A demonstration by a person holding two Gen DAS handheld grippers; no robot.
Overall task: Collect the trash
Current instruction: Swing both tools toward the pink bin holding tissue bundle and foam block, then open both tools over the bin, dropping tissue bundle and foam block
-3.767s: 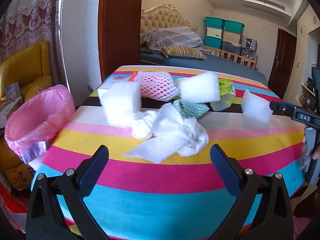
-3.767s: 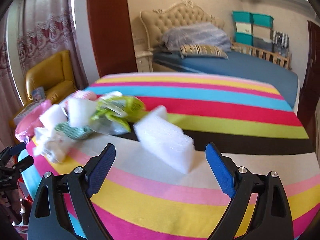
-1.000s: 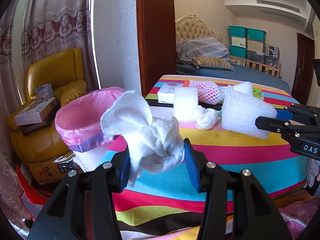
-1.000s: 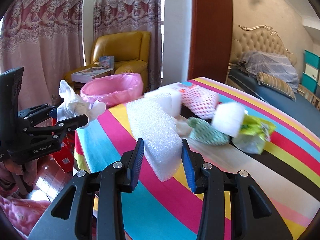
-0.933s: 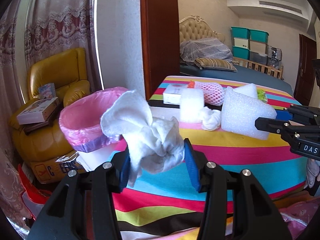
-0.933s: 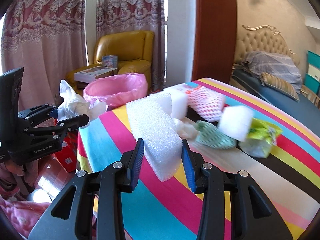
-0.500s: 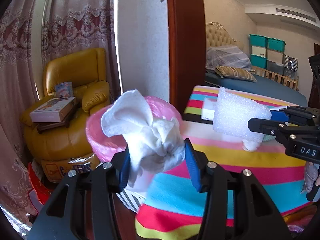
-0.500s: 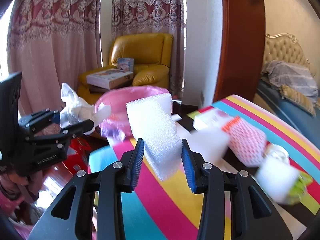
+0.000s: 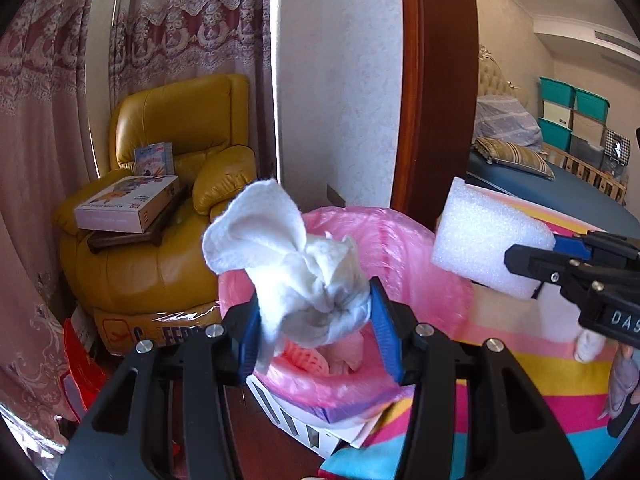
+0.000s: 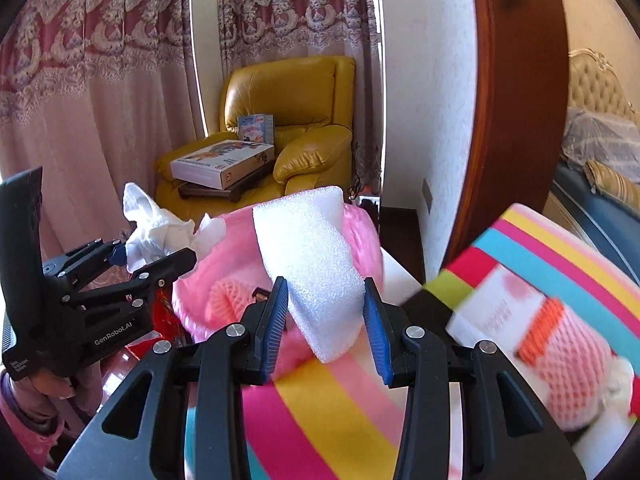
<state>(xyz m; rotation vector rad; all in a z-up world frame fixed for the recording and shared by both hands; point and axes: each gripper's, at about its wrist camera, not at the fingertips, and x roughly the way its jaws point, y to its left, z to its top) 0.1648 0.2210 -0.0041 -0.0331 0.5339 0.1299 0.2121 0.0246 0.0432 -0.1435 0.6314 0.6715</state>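
Holding both loads over the pink bin (image 9: pixel 420 248): left gripper (image 9: pixel 316 334) pinching tissue wad (image 9: pixel 296 268), right gripper (image 10: pixel 325 326) pinching foam block (image 10: pixel 312 256). We've binned some already; net wrap (image 10: pixel 568 364) etc. left on counter (image 10: pixel 348 412).

Blurred netted fruit (image 10: pixel 572 376), striped tablecloth (image 10: pixel 340 420)

Since a second ago both views swung off the striped table (image 10: pixel 328 412): crumpled white tissue (image 9: pixel 296 268) now centre frame over the pink-lined bin (image 9: pixel 404 248), foam block (image 10: pixel 312 264) now before that bin, yellow armchair (image 9: pixel 160 200) larger at left.
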